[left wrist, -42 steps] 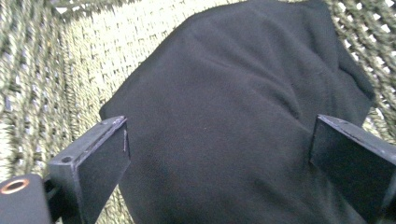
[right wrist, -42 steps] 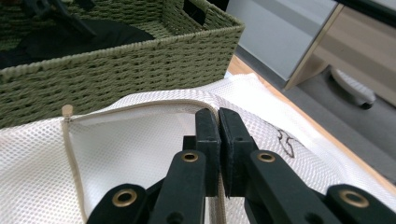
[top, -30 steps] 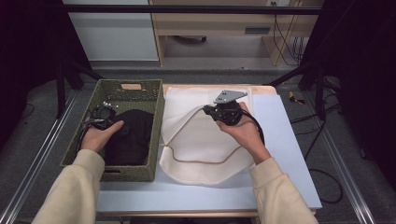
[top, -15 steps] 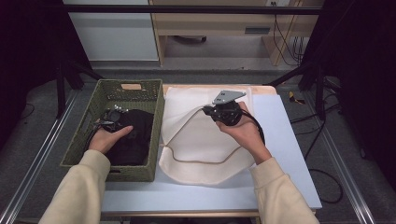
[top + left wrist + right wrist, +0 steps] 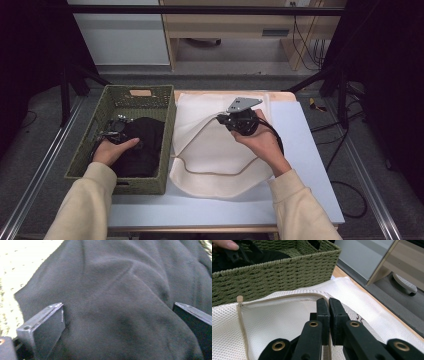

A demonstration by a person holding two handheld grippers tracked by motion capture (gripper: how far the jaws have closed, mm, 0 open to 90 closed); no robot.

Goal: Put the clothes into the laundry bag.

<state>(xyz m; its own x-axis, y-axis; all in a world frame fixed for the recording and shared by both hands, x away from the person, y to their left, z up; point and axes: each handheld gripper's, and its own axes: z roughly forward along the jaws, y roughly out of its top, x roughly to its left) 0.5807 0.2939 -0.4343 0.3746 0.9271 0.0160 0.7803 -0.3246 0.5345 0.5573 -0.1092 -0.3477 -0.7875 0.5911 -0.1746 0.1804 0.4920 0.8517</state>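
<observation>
the black garment lies bunched in the green woven basket at the left of the bench. the left gripper is down in the basket on top of it, and in the left gripper view its jaws stand wide apart with the dark cloth swelling up between them; the pads do not press it. just beside the basket, touching its right wall, a white mesh laundry bag lies flat on the bench, its beige-edged mouth open. the right gripper has its jaws together, clamped on the bag's upper edge; the right gripper view shows the mesh weave, the beige trim and the basket's wicker side close up. the bench top is pale blue-grey with a wooden far edge. beyond it are a grey floor, a white cabinet and a wooden desk with cables.
</observation>
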